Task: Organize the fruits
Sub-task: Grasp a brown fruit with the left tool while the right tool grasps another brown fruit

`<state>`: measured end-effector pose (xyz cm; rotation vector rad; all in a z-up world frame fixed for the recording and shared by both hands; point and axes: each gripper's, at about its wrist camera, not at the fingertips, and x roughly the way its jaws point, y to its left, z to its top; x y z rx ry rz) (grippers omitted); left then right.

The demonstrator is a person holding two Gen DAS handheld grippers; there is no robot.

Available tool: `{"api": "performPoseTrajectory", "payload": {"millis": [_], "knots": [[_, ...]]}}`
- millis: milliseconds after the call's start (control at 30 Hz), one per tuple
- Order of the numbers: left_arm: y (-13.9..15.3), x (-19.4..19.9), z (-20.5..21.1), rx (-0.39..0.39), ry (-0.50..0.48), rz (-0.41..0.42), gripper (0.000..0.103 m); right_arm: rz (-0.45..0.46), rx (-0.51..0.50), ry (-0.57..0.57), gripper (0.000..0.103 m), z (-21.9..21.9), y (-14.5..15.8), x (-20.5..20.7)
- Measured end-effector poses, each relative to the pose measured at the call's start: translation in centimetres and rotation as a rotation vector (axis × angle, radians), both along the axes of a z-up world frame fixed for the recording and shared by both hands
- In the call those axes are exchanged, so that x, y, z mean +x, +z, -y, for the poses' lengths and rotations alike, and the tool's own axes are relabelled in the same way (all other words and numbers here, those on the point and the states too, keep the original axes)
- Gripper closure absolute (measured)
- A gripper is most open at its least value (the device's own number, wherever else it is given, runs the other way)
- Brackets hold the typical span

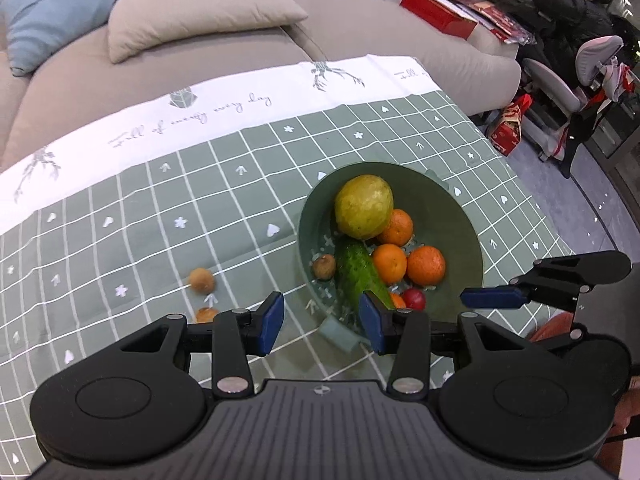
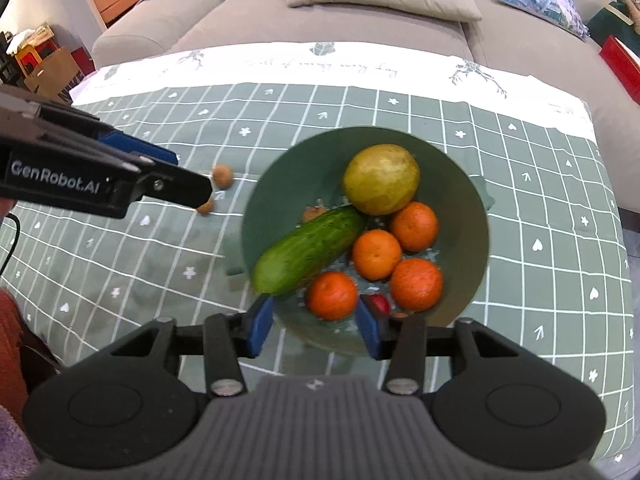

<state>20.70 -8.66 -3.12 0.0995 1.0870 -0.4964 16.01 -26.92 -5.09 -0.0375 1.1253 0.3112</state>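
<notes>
A dark green bowl (image 2: 470,236) on the checked tablecloth holds a large yellow-green fruit (image 2: 382,180), a cucumber (image 2: 308,250), several oranges (image 2: 376,254), a small red fruit (image 2: 380,304) and a small brown fruit (image 2: 314,213). Two more small brown fruits (image 2: 222,176) lie on the cloth left of the bowl. My right gripper (image 2: 315,326) hovers open above the bowl's near rim and holds nothing. My left gripper (image 1: 322,322) is open and empty over the bowl's (image 1: 456,216) left edge, with the loose brown fruits (image 1: 202,280) to its left.
A grey sofa (image 2: 360,20) with cushions runs along the table's far edge. A red box (image 1: 438,12) and papers lie on its right end. A person sits at a desk at far right, beside an office chair (image 1: 560,92).
</notes>
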Motion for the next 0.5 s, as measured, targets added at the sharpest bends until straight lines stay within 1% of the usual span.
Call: {"api": "performPoseTrajectory", "payload": {"millis": [33, 200, 333, 500], "knots": [[0.1, -0.5, -0.3, -0.004, -0.002, 0.011, 0.051, 0.007, 0.004, -0.005, 0.045, -0.3, 0.1, -0.3], [0.6, -3.1, -2.2, -0.001, 0.005, 0.097, 0.051, 0.038, 0.03, -0.025, 0.045, -1.8, 0.7, -1.9], [0.4, -5.0, -3.9, -0.003, 0.03, 0.16, 0.051, 0.072, 0.057, -0.054, 0.045, -3.2, 1.1, -3.1], [-0.2, -6.9, -6.4, 0.005, 0.086, 0.195, 0.051, 0.148, 0.066, -0.062, 0.045, -5.2, 1.7, -4.2]]}}
